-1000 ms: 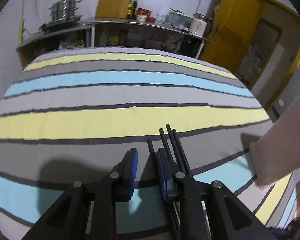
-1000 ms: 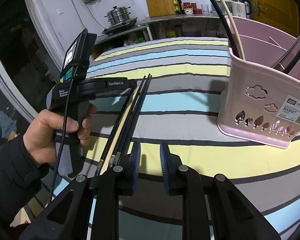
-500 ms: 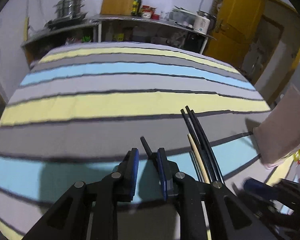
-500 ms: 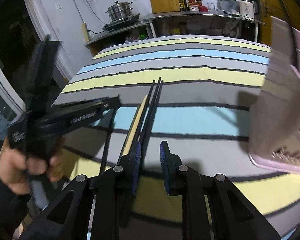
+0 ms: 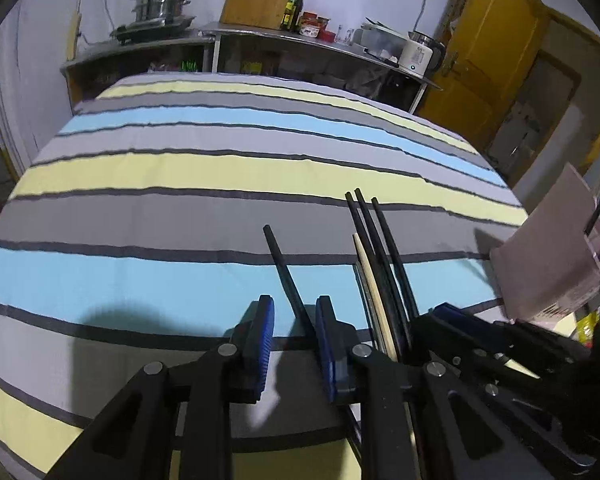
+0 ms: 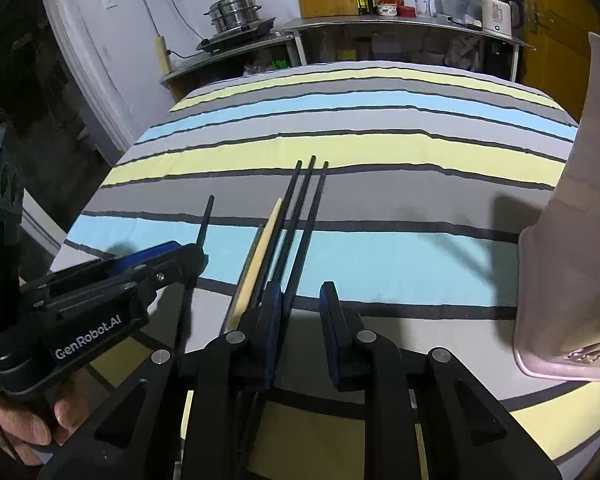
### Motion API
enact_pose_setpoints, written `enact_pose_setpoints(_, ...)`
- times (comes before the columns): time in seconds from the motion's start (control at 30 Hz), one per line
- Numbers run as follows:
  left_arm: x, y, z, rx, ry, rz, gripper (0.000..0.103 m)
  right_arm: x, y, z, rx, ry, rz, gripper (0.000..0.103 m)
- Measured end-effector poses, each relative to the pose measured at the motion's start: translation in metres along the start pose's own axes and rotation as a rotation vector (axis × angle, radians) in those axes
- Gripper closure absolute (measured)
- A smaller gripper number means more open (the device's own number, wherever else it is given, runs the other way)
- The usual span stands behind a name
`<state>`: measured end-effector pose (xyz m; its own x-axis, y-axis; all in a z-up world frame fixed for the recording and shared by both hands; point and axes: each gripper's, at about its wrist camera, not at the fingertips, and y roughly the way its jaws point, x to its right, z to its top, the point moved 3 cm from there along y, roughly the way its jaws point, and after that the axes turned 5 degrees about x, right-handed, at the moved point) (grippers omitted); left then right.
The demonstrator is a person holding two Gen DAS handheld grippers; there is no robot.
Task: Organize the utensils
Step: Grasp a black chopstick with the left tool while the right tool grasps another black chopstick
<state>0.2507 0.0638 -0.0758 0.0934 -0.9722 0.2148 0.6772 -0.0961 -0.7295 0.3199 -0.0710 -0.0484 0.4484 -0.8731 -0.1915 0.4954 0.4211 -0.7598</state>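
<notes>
Left gripper (image 5: 294, 336) jaws opening around one black chopstick (image 5: 286, 276). Right gripper (image 6: 300, 324) parted, empty; chopstick bundle (image 6: 296, 216) at its 11 o'clock. Pink basket (image 6: 572, 248) at 3 o'clock.

"GenRobot.AI", white lettering, on the black body of the left gripper (image 6: 168, 256); no other text readable.

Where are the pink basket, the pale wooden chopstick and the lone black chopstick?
pink basket (image 6: 560, 280), right wrist view, on its side wall.
pale wooden chopstick (image 6: 262, 248), right wrist view, mid-shaft.
lone black chopstick (image 5: 284, 272), left wrist view, mid-shaft.
</notes>
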Motion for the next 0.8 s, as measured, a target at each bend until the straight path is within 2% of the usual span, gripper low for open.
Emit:
enact_pose_setpoints(0.17, 0.0, 0.0, -0.001, 0.007, 0.023, 0.0, 0.08, 0.005, -0.003, -0.001, -0.007, 0.001, -0.019, 0.083)
enact_pose_setpoints(0.3, -0.004, 0.002, 0.003, -0.003, 0.025, -0.004, 0.086, 0.008, -0.002, 0.002, -0.024, 0.009, -0.039, 0.083)
enact_pose_setpoints(0.37, -0.007, 0.002, 0.005, -0.011, 0.006, -0.006, 0.089, 0.008, 0.001, 0.005, -0.031, 0.008, -0.05, 0.083)
enact_pose_setpoints(0.53, -0.013, -0.003, 0.0, -0.031, -0.11, -0.041, 0.089, 0.006, 0.009, 0.013, -0.035, 0.003, -0.066, 0.083)
enact_pose_setpoints(0.73, -0.007, 0.0, 0.001, -0.025, -0.107, -0.02, 0.089, 0.007, 0.016, 0.019, -0.031, -0.005, -0.078, 0.083)
enact_pose_setpoints(0.8, -0.004, 0.004, 0.003, -0.021, -0.086, -0.009, 0.089, 0.006, 0.018, 0.021, -0.03, -0.013, -0.089, 0.087)
